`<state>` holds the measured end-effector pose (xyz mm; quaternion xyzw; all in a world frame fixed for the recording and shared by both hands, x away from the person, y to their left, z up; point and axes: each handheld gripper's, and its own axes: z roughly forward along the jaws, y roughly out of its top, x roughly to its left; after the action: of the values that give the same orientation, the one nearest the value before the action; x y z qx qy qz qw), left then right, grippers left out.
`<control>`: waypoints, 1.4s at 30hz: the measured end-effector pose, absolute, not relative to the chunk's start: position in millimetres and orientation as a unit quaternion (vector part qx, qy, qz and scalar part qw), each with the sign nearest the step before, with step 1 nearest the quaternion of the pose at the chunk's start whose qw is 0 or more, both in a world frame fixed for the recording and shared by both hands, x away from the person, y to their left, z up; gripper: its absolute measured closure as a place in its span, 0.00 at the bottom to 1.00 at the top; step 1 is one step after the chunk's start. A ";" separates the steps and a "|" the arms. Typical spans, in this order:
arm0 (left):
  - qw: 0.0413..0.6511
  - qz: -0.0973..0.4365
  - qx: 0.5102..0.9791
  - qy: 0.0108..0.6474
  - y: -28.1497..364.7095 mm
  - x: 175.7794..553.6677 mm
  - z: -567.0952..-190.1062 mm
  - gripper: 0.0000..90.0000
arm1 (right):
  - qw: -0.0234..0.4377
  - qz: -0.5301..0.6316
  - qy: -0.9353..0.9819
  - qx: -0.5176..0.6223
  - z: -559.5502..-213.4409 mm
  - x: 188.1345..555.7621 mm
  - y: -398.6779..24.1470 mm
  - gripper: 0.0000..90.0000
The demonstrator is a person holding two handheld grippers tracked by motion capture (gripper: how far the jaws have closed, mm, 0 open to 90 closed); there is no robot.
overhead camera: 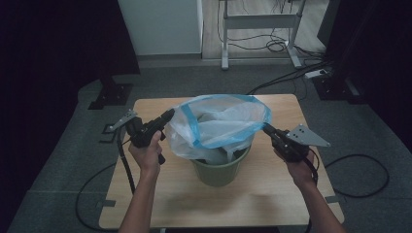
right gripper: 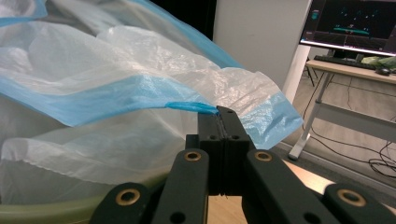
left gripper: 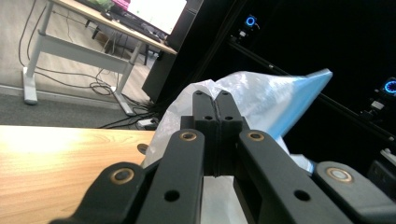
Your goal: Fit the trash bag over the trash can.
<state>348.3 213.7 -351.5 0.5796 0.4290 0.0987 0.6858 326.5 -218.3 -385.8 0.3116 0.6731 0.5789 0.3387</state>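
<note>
A green bin point(overhead camera: 221, 171) stands in the middle of the wooden table point(overhead camera: 160, 194). A translucent white bag with a blue rim point(overhead camera: 218, 124) sits in it, its mouth lifted and stretched wide above the bin. My left gripper point(overhead camera: 169, 114) is shut on the bag's left edge; in the left gripper view the jaws point(left gripper: 212, 95) meet, with the bag point(left gripper: 271, 98) bunched just beyond them. My right gripper point(overhead camera: 266, 127) pinches the right edge; in the right gripper view its tips point(right gripper: 217, 112) clamp the blue rim of the bag point(right gripper: 116, 93), over the bin's rim point(right gripper: 46, 212).
The table's front half lies bare around the bin. Behind the table stand a white desk frame point(overhead camera: 260, 22) and a black stand base point(overhead camera: 111, 94). Cables point(overhead camera: 359, 170) loop on the grey floor to the right. A lit monitor point(right gripper: 355, 23) sits on a desk.
</note>
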 end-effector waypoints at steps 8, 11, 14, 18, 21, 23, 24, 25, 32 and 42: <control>0.675 0.088 0.598 0.424 227.2 318.9 -373.8 1.00 | 0.326 0.587 0.680 0.296 -403.2 299.3 -225.9 0.98; 0.673 0.081 0.601 0.423 233.5 306.9 -383.6 1.00 | 0.313 0.596 0.680 0.292 -410.0 286.1 -229.6 0.98; 0.671 0.076 0.607 0.420 237.2 298.8 -392.8 1.00 | 0.303 0.598 0.682 0.293 -418.3 276.6 -232.5 0.98; 0.664 0.071 0.614 0.420 241.0 289.0 -407.2 1.00 | 0.285 0.604 0.685 0.289 -432.9 265.6 -232.9 0.98; 0.660 0.064 0.621 0.417 243.7 283.3 -419.1 1.00 | 0.275 0.602 0.693 0.288 -445.9 259.2 -233.1 0.98; 0.660 0.059 0.621 0.419 245.3 280.7 -426.1 1.00 | 0.269 0.601 0.695 0.289 -454.6 256.4 -234.5 0.98; 0.657 0.057 0.622 0.422 246.1 280.1 -430.8 1.00 | 0.267 0.600 0.696 0.291 -457.6 255.9 -234.9 0.98; 0.653 0.055 0.624 0.424 246.7 280.2 -434.3 1.00 | 0.265 0.597 0.698 0.294 -462.4 255.9 -235.6 0.98; 0.630 0.051 0.639 0.438 243.6 286.6 -452.8 1.00 | 0.242 0.578 0.717 0.306 -484.0 264.9 -232.7 0.98; 0.600 0.052 0.661 0.447 236.0 290.9 -461.1 1.00 | 0.233 0.561 0.727 0.321 -501.5 272.3 -221.0 0.98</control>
<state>290.9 236.0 -461.1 0.6614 0.4465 0.0516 0.6004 272.3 -221.0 -501.5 0.3210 0.7267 0.5611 0.2327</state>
